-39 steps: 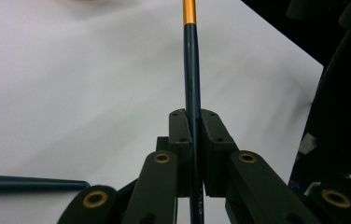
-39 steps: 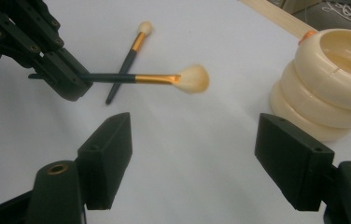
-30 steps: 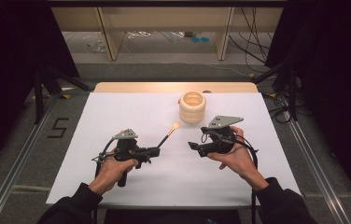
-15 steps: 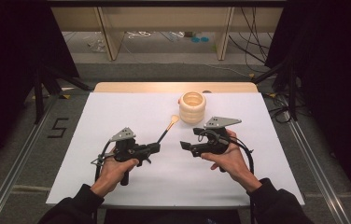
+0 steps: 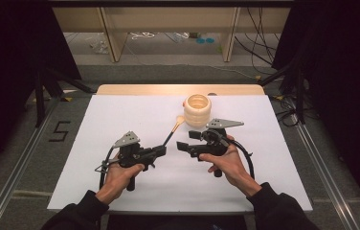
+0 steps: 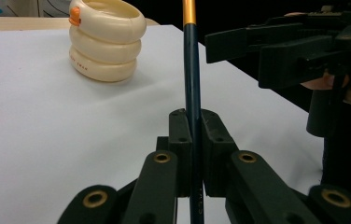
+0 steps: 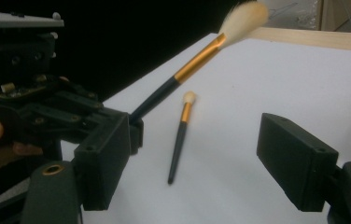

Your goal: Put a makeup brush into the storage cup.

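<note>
My left gripper (image 5: pixel 161 149) (image 6: pixel 193 119) is shut on the dark handle of a makeup brush (image 5: pixel 172 132) (image 6: pixel 191 60) with a gold ferrule. The brush slants up and away, and its pale bristles (image 7: pixel 246 16) end close to a cream ringed cup (image 5: pixel 197 110) (image 6: pixel 106 42). My right gripper (image 5: pixel 188 141) (image 7: pixel 201 163) stands open just right of the handle, jaws wide apart and holding nothing. In the right gripper view, a second, smaller brush (image 7: pixel 180 135) lies flat on the white sheet beyond the jaws. The left gripper (image 7: pixel 47 116) is at that view's left.
A white sheet (image 5: pixel 120 115) covers the table, with a wooden strip (image 5: pixel 144 89) along its far edge. The cup carries a small orange tab (image 6: pixel 74 15). Dark curtains flank the table, and cables and shelving legs lie on the floor behind it.
My right gripper has moved left, closer to the held brush and the left gripper. The brush tip has swung a little farther away, toward the cup.
</note>
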Motion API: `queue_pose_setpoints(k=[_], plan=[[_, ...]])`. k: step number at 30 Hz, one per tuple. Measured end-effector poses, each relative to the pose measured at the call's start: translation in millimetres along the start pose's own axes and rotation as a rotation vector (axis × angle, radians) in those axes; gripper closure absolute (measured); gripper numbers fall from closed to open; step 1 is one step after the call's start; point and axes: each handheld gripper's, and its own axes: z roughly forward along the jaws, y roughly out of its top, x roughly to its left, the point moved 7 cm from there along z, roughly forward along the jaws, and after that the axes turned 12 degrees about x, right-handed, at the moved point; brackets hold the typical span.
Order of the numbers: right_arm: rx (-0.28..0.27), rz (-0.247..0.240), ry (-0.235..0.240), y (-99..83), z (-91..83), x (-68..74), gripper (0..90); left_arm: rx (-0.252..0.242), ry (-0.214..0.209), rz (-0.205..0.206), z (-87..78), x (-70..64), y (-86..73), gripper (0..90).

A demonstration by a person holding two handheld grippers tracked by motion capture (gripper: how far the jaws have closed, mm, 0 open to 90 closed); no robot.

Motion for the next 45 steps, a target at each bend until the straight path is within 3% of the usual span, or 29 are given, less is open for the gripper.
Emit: queue_pose_setpoints(k=[19, 22, 26, 45], plan=[[-0.056, 0.055, 0.079, 14.3, 20.9, 7.7, 31.9, -0.038, -0.004, -0.007, 0.7, -7.1, 1.8, 84.1], [-0.066, 0.053, 0.083, 16.3, 22.7, 7.9, 35.0, -0.04, -0.007, -0.006, 1.3, -8.1, 1.9, 84.1], [-0.062, 0.083, 0.099, 17.1, 23.1, 9.5, 38.5, -0.054, 0.001, -0.013, 0.4, -8.6, 3.2, 84.2], [-0.101, 0.095, 0.143, 21.3, 23.6, 11.0, 55.2, -0.073, 0.003, -0.005, 2.6, -11.6, 3.8, 84.1]])
